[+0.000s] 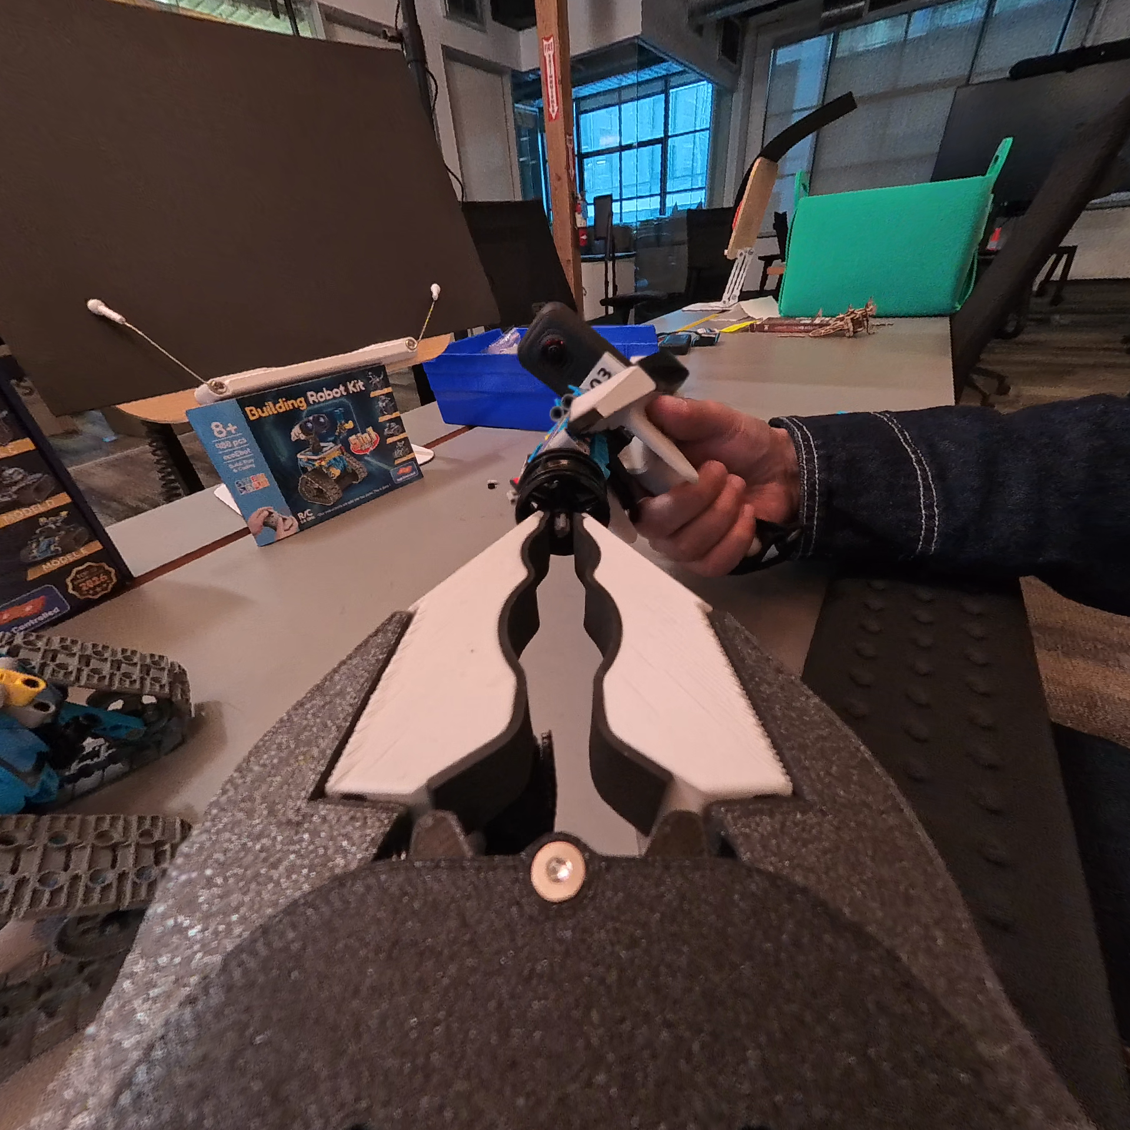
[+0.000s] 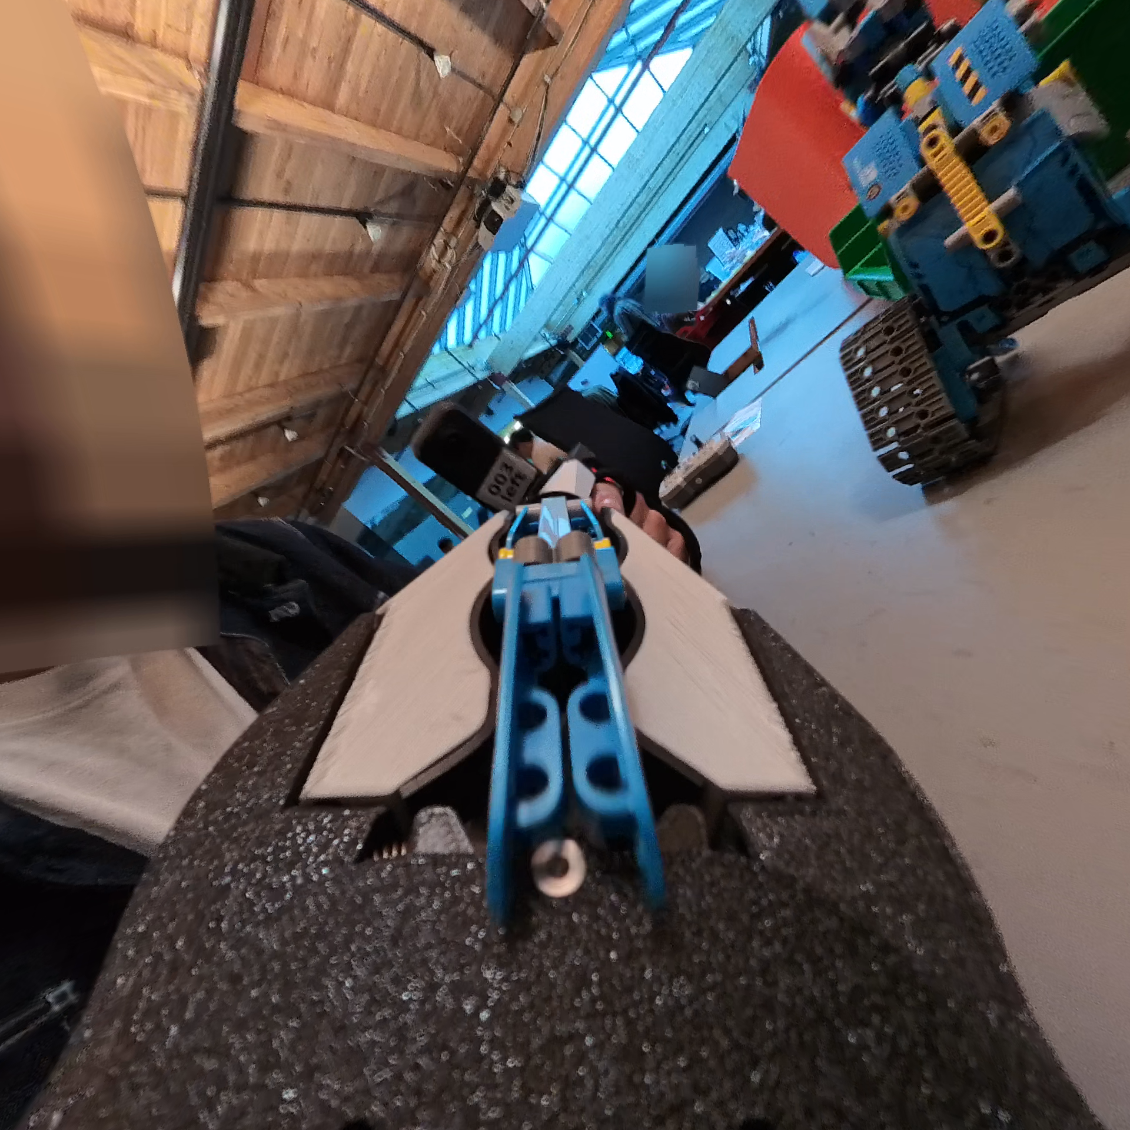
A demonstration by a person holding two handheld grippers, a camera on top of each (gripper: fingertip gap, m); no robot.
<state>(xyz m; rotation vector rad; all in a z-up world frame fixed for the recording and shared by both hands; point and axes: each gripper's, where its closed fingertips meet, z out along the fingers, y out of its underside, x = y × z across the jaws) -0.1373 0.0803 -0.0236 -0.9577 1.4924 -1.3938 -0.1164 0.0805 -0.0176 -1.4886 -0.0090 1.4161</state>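
Blue beam assembly (image 2: 572, 691) lies lengthwise between the fingers of the right hand-held gripper (image 2: 565, 538), clenched on it, long axis pointing straight forward. At its far end sits a black wheel (image 1: 561, 489). Left hand-held gripper (image 1: 559, 529) meets this wheel head-on, fingertips nearly together around the small hub; whether they truly pinch it I cannot tell. Both are above the grey surface (image 1: 293, 587), the tracked toy robot (image 2: 954, 257) well apart.

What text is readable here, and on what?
Not quoting any writing; these things bear it:
blue kit box: printed front
dark box: printed side, left edge
white tag: short code
grey tag: short code
red-and-white sign on wooden post: small
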